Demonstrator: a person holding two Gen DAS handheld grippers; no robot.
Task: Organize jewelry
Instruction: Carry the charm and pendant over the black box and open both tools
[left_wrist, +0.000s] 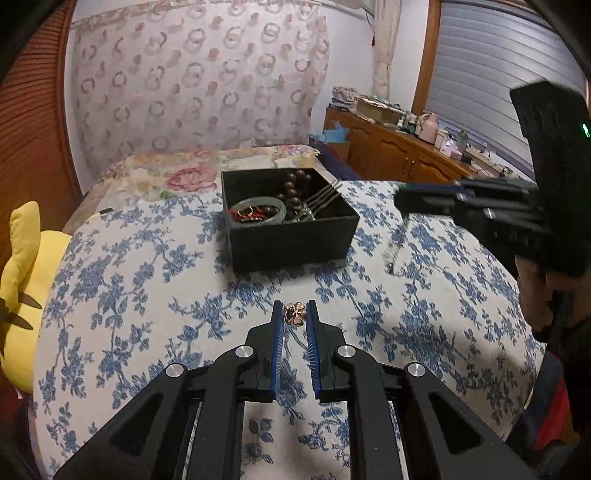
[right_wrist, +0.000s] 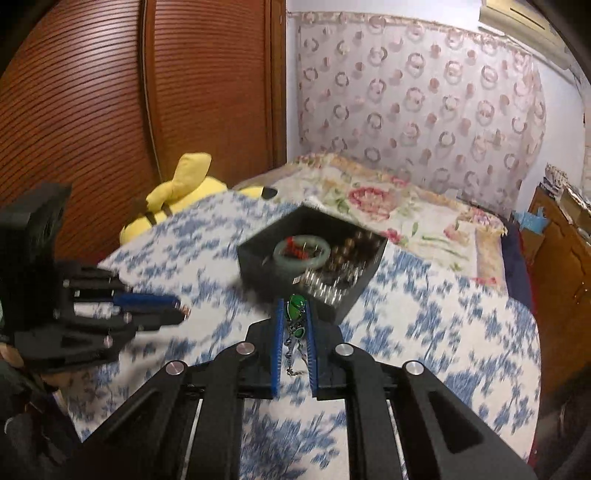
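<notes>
My left gripper (left_wrist: 294, 314) is shut on a small rose-gold flower-shaped piece (left_wrist: 294, 314) and holds it over the blue floral cloth, in front of the black box (left_wrist: 291, 236). The box holds a green jade bangle (left_wrist: 258, 210), dark wooden beads (left_wrist: 293, 184), red items and silver pins. My right gripper (right_wrist: 295, 308) is shut on a green stone pendant (right_wrist: 296, 306) whose chain (right_wrist: 291, 354) hangs between the fingers, just in front of the box (right_wrist: 277, 277). In the left wrist view the right gripper (left_wrist: 402, 201) is at the right, its chain (left_wrist: 393, 254) dangling. The left gripper (right_wrist: 183, 310) appears at the left of the right wrist view.
A yellow plush toy (left_wrist: 22, 280) lies at the left edge of the bed; it also shows in the right wrist view (right_wrist: 177, 195). A pink floral blanket (left_wrist: 184, 170) lies behind the box. A wooden cabinet with clutter (left_wrist: 406, 147) stands at the right.
</notes>
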